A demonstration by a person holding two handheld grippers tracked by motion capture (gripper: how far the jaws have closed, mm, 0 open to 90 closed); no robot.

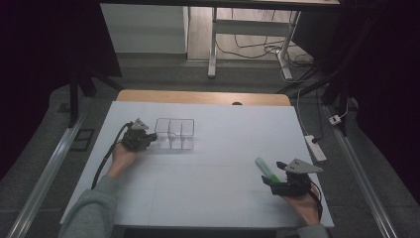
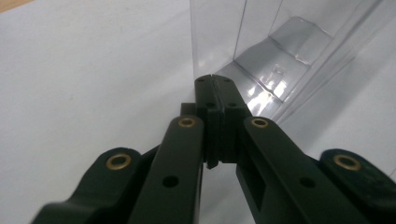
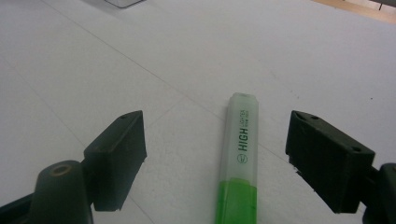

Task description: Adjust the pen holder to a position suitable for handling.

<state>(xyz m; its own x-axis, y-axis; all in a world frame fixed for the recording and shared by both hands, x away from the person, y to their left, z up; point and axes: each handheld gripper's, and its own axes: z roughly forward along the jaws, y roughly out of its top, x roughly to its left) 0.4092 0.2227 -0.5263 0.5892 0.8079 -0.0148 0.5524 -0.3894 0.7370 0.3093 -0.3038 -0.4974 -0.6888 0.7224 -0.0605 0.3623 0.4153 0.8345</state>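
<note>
Here, shut left fingers [image 2: 215, 84] seemingly touch organizer [image 2: 261, 51].

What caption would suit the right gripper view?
Open right gripper straddling a green highlighter lying on the white table.

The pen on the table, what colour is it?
The highlighter pen is green with a pale cap, clearest in the right gripper view.

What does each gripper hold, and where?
Left gripper pinches the clear organizer box's thin side wall. Right gripper, open, holds nothing; the green highlighter lies between.
</note>
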